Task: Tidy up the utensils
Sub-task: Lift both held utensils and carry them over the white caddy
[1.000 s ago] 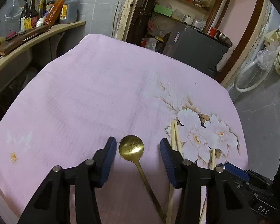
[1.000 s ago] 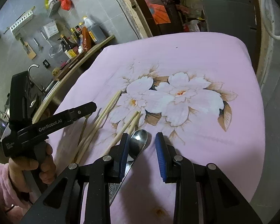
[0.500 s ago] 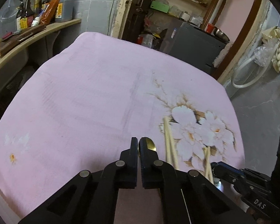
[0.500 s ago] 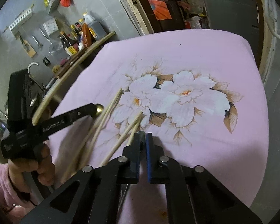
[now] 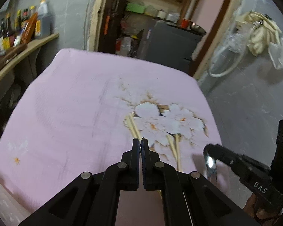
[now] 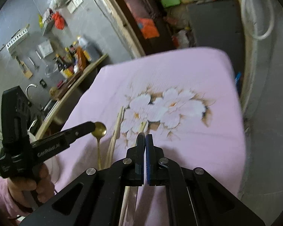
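Now both grippers have clamped down: the left gripper (image 5: 141,141) pinches the gold spoon (image 6: 99,131) by its bowl, and the right gripper (image 6: 145,137) grips the silver spoon (image 5: 210,164) near its bowl. Both spoons hang above the pink flowered tablecloth (image 5: 75,103), where the wooden chopsticks (image 6: 115,133) lie between them beside the printed blossoms.

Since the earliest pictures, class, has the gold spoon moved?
Yes. The gold spoon, clamped in the left gripper, is lifted off the pink cloth beside the chopsticks.
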`<action>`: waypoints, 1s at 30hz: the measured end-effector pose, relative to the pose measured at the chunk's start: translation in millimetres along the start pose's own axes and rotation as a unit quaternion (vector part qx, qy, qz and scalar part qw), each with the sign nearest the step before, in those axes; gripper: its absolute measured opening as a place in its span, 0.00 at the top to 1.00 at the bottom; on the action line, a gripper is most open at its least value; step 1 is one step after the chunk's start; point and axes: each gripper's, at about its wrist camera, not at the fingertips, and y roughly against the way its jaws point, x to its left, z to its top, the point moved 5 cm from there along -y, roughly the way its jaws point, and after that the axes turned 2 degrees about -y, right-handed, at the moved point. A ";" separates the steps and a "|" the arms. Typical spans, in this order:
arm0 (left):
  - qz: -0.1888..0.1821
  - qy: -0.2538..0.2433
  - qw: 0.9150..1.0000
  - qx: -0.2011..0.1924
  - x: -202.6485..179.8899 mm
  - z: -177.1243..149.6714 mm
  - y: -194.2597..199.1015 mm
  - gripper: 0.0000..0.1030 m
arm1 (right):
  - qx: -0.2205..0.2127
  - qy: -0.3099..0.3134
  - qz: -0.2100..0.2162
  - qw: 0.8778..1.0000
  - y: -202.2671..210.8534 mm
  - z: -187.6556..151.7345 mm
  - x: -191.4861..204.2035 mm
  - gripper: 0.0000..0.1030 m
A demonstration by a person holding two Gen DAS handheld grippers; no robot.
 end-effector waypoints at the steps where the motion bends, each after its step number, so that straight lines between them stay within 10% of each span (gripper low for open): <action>1: 0.001 -0.009 1.000 -0.006 -3.4 0.2 5.1 0.98 | -0.011 0.002 -0.004 1.000 6.0 2.0 1.3 0.98; 30: -0.034 -0.087 0.977 -0.190 -7.5 46.2 201.2 0.98 | -0.254 0.077 -0.095 0.960 189.6 58.6 157.8 0.98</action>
